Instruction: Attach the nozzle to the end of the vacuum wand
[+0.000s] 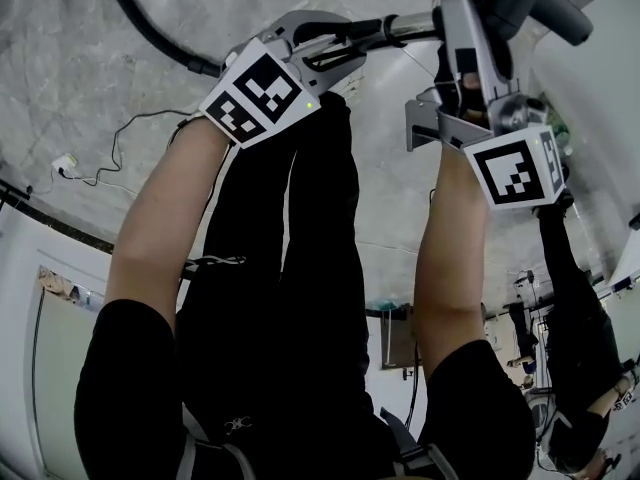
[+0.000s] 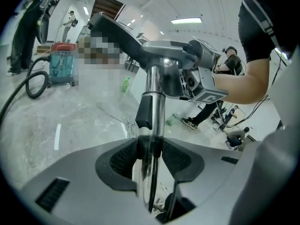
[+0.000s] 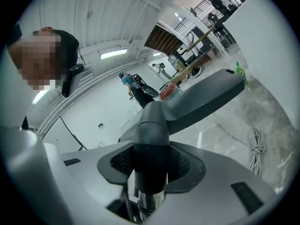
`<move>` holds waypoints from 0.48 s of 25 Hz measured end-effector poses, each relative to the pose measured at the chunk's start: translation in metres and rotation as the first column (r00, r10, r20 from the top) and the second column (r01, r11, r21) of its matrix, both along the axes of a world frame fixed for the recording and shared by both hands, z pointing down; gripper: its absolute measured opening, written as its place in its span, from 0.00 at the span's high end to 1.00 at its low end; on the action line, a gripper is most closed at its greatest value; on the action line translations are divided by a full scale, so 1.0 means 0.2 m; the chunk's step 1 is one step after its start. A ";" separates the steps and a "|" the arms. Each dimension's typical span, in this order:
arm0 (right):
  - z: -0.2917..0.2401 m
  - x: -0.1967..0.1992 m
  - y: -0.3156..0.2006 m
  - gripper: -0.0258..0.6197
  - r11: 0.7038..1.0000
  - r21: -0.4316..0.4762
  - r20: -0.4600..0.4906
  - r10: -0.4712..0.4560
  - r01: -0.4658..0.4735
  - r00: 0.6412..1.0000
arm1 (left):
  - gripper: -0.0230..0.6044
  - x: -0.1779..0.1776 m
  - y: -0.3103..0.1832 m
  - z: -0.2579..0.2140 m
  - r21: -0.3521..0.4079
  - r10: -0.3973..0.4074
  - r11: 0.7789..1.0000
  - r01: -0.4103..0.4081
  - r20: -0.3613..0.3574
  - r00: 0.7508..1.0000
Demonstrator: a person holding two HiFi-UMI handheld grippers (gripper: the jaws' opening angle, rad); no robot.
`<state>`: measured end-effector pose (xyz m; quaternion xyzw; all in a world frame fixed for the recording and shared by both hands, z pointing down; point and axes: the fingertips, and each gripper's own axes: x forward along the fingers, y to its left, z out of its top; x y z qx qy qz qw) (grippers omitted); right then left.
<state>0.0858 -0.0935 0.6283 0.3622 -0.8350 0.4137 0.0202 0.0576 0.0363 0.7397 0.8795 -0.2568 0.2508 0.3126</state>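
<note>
Between left gripper (image 2: 150, 159) pads, wand (image 2: 155, 109) clamped.
Right gripper (image 3: 151, 165) clamps nozzle (image 3: 187, 104) neck, seen too from left gripper view.

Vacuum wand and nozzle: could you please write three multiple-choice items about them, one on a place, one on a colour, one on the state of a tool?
1. Where does the right tool grip?
A. on the neck of the nozzle
B. on a broom handle
C. on a bucket rim

2. What colour is the nozzle?
A. red
B. grey
C. yellow

3. How do the jaws of the left tool stand?
A. wide apart and empty
B. closed on nothing
C. closed on the wand

Answers:
1 A, since the right gripper view shows the dark neck pressed between both pads.
2 B, since its body is grey in both gripper views.
3 C, since the left gripper view shows both pads against the chrome tube.
</note>
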 end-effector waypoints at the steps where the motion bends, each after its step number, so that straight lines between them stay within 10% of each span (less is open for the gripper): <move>1: 0.01 0.00 0.00 0.68 1.000 -0.008 -0.012 0.009 -0.009 1.000 | 0.70 0.00 0.00 0.01 0.016 0.013 1.000 -0.013 0.010 1.000; 12: 0.19 0.09 0.01 0.68 0.921 -0.262 -0.262 0.221 -0.289 0.939 | 0.69 0.06 0.00 0.14 0.103 0.019 0.994 -0.036 0.164 0.986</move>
